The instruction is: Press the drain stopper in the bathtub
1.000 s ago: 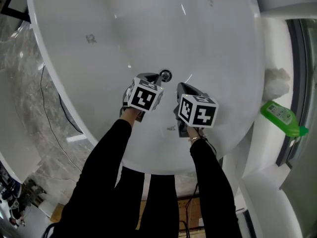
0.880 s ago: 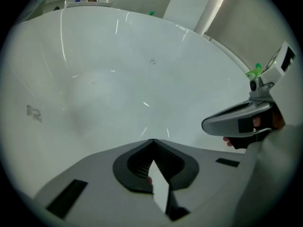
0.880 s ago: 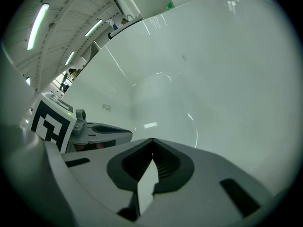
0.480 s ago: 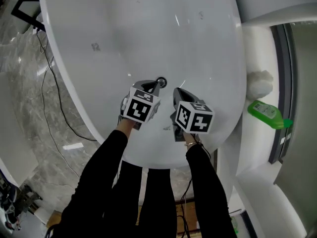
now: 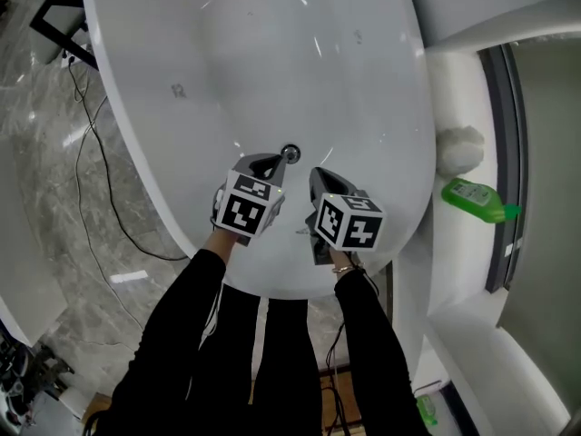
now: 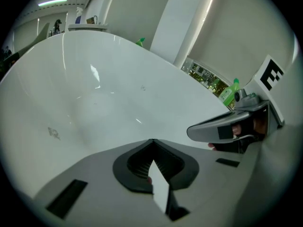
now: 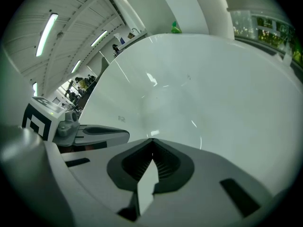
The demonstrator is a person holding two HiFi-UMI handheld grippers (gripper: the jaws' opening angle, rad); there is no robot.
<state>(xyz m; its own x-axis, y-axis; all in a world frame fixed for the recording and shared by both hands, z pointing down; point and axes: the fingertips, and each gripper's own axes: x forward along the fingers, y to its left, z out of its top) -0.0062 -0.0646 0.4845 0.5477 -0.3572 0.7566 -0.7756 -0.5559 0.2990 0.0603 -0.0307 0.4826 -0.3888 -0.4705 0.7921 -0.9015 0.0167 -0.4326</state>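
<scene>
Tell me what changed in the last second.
Nothing moved but the head camera, which drew back a little. The left gripper still points close beside the drain stopper, with the right gripper just next to it, both shut and empty. The green bottle stays beside the bathtub.

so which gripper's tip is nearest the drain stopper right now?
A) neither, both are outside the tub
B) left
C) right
B: in the head view the left gripper has its tip right beside the drain stopper, while the right gripper sits further off to its right. Both are over the bathtub floor.
</scene>
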